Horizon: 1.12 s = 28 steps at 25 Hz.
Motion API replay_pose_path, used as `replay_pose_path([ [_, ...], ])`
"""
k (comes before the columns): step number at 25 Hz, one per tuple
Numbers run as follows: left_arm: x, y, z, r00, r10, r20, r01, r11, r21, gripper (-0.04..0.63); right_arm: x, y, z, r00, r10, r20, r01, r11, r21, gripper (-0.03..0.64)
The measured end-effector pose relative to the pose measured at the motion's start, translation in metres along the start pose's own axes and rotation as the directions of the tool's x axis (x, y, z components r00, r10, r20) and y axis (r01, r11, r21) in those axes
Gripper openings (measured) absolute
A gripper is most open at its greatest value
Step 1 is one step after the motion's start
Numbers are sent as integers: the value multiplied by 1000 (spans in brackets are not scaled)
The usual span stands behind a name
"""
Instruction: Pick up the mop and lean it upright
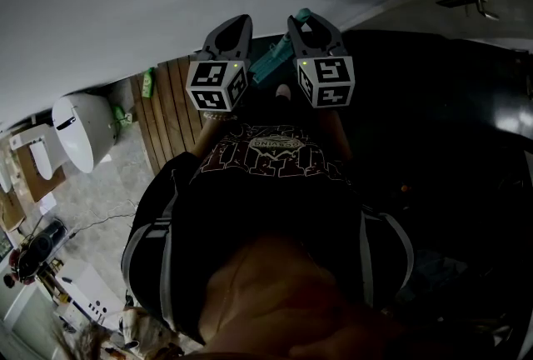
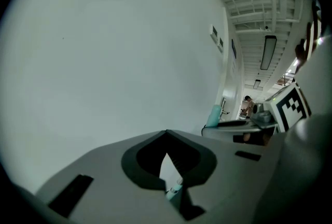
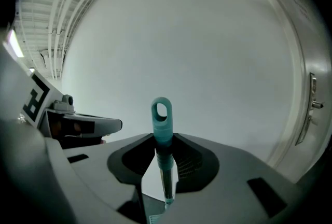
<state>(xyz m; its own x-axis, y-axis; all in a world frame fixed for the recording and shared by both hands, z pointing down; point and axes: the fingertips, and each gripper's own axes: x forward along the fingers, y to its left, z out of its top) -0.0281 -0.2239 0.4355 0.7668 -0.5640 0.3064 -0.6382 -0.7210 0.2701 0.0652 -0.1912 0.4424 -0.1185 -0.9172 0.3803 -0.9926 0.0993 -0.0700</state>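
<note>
- Mop handle [image 3: 163,134], a slim teal plastic pole with a loop end, stood pinched between the right gripper [image 3: 158,149] jaws' tips.
- Left gripper [image 2: 166,152] jaws were pressed together at their tips.

The teal plastic mop [image 3: 162,127] with a looped handle end shows only that end; its shaft drops out of sight inside the right gripper [image 3: 164,140], head unseen. Left of the mop, the left gripper [image 2: 166,140] frames a teal sliver [image 2: 175,189] too small to tell whether gripped.

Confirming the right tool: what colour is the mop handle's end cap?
Teal end cap, right gripper view.
</note>
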Motion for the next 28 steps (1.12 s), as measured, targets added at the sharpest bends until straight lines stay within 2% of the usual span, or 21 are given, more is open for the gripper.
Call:
replay_pose_path([
  [7, 4, -3, 0, 1000, -8, 1, 8, 1000, -3, 46, -15, -6, 21, 999, -7, 40, 7, 1000, -10, 118],
  [14, 9, -5, -1, 1000, -14, -13, 14, 1000, 22, 44, -15, -8, 23, 999, -1, 39, 1, 1000, -6, 118],
  [19, 8, -13, 4, 999, -44, 16, 44, 999, 17, 44, -20, -6, 26, 999, 6, 45, -6, 1000, -9, 118],
  [28, 4, -15, 5, 998, -57, 7, 57, 997, 43, 46, -22, 1, 30, 999, 7, 51, -7, 1000, -11, 118],
])
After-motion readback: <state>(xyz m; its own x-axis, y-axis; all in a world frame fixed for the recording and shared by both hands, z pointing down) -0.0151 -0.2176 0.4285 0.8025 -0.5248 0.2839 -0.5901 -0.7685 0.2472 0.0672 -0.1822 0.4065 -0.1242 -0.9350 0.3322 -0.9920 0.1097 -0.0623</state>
